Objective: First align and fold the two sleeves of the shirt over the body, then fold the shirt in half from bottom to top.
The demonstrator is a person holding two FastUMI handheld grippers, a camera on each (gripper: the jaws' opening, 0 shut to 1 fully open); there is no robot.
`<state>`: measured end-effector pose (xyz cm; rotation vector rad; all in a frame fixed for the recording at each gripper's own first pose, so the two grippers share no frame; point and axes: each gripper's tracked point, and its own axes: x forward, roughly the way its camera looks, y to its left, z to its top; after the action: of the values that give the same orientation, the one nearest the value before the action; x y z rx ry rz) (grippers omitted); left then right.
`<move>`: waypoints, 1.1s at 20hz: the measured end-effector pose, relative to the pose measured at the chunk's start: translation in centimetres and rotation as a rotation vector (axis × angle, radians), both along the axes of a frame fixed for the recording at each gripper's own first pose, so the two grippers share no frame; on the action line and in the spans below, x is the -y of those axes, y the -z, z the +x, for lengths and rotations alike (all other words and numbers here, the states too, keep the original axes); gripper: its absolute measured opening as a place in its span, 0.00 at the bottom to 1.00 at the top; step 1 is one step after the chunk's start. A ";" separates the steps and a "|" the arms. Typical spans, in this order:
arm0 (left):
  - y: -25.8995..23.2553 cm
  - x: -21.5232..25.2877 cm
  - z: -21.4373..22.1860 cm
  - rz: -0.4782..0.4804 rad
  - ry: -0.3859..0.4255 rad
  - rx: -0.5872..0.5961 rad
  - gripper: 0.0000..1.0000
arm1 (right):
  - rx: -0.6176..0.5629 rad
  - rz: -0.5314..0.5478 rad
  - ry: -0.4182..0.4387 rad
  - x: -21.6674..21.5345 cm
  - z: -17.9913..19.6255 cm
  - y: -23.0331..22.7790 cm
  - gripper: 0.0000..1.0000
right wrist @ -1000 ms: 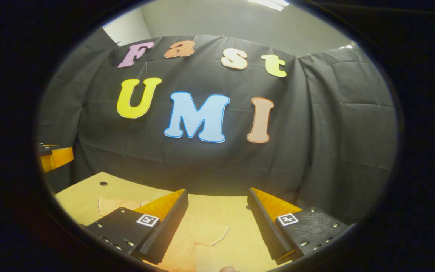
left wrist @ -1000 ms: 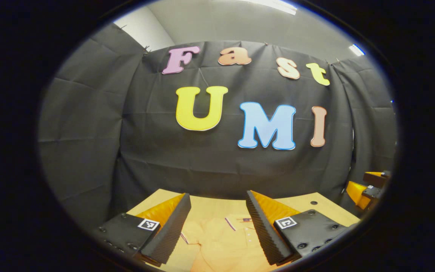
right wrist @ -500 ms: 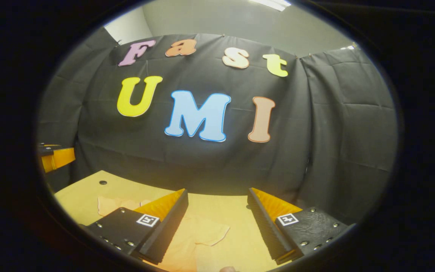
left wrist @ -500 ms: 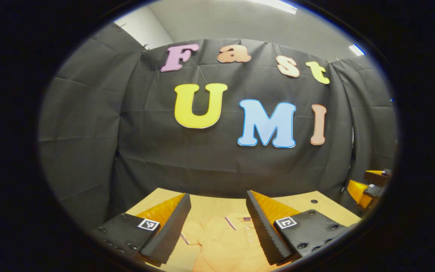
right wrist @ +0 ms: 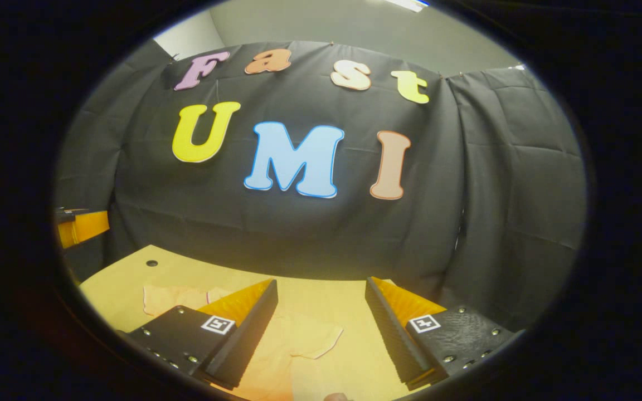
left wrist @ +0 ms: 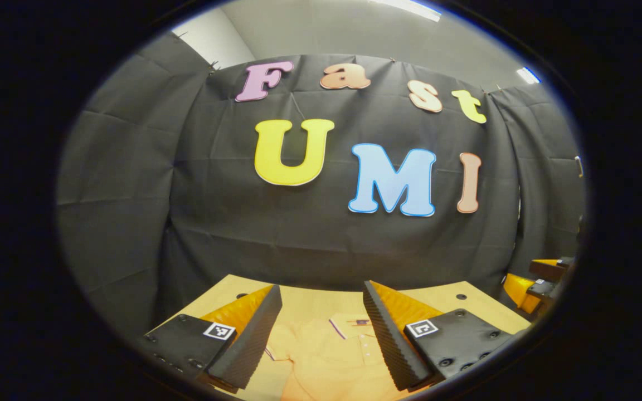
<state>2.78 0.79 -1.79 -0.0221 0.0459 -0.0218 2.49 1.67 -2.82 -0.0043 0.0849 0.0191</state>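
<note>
An orange shirt (left wrist: 326, 351) lies flat on the wooden table (left wrist: 310, 303), its collar and button placket showing between my left gripper's fingers. My left gripper (left wrist: 321, 314) hangs open above it, holding nothing. In the right gripper view a sleeve of the shirt (right wrist: 304, 337) spreads out on the table (right wrist: 126, 278), and another bit of the cloth (right wrist: 168, 298) shows at the left. My right gripper (right wrist: 321, 309) is open over that sleeve, with nothing between its fingers. The right gripper (left wrist: 538, 278) also shows at the far right of the left gripper view.
Black cloth walls close the booth behind and beside the table. A small hole (right wrist: 151, 263) sits in the tabletop near its back left corner, and others (left wrist: 457, 297) show in the left gripper view. The left gripper (right wrist: 81, 225) juts in at the left edge.
Both views have tipped slightly down and forward, so a little more table and shirt shows. Both grippers stay open; the shirt has not moved.
</note>
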 end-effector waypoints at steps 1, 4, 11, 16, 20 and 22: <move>0.1 -0.1 0.0 -0.001 -0.003 0.000 0.95 | -0.012 0.006 -0.002 0.0 0.5 0.4 0.98; 0.6 -0.3 0.3 -0.002 -0.010 -0.012 0.95 | -0.047 0.007 -0.008 0.1 2.2 2.0 0.98; 1.5 -0.9 0.8 -0.008 -0.032 -0.032 0.96 | -0.176 0.050 0.002 0.7 6.6 7.6 0.98; 2.2 -1.5 0.7 -0.009 -0.049 -0.050 0.95 | -0.269 0.056 0.021 1.4 9.3 12.1 0.98; 2.6 -1.6 0.7 0.007 -0.066 -0.062 0.95 | -0.334 0.064 0.034 1.8 11.3 15.4 0.99; 2.9 -1.8 0.6 0.009 -0.078 -0.069 0.95 | -0.371 0.074 0.041 1.9 12.1 17.2 0.98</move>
<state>3.34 2.55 -4.66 -0.0160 0.1142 0.0568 14.61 -0.26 -20.01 0.0757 0.4554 -0.0183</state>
